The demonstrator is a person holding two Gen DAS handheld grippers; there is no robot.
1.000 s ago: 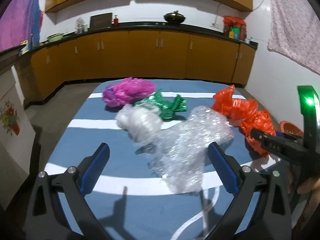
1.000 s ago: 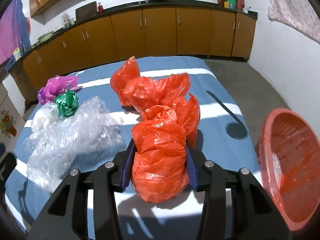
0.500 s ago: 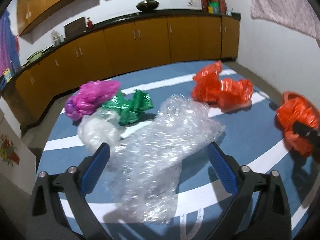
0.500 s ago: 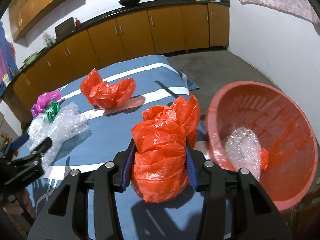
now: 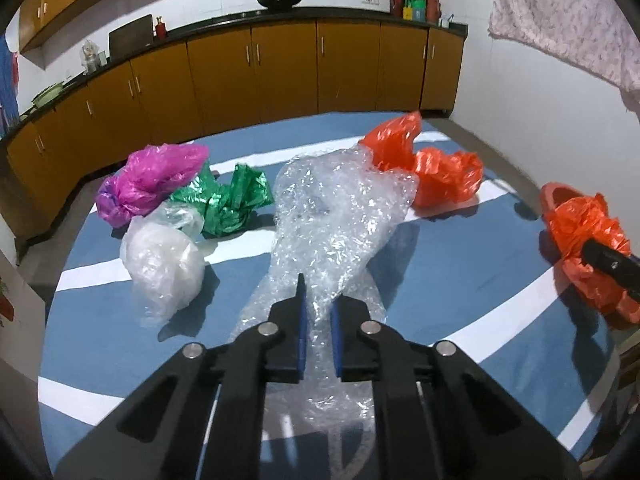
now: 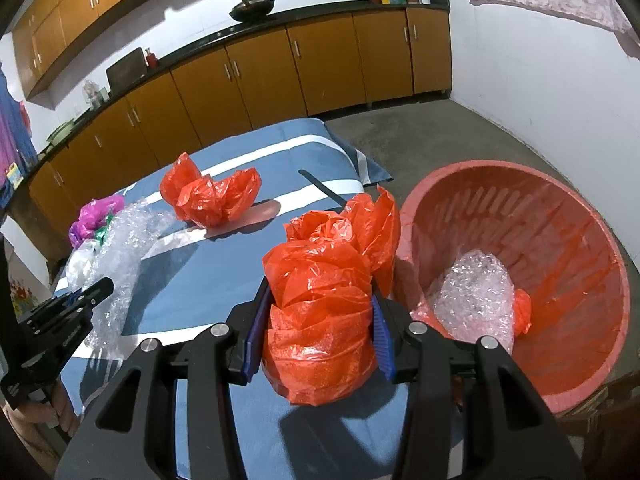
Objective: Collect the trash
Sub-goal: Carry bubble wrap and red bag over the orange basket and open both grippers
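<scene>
Bubble wrap (image 5: 340,216) centre frame on blue striped mat (image 5: 460,280), pinched by just-closed left gripper (image 5: 318,320). Orange bag (image 6: 320,312) clamped in right gripper (image 6: 318,320), beside red basket (image 6: 580,240) rim, lower right. Open mat between. No legible writing.

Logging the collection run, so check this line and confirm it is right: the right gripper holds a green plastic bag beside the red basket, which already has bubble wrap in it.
One detail is wrong: the bag clamped between the right gripper's fingers is orange, not green, as the right wrist view shows. The rest stands: it is held beside the red basket, and bubble wrap already lies inside.
</scene>
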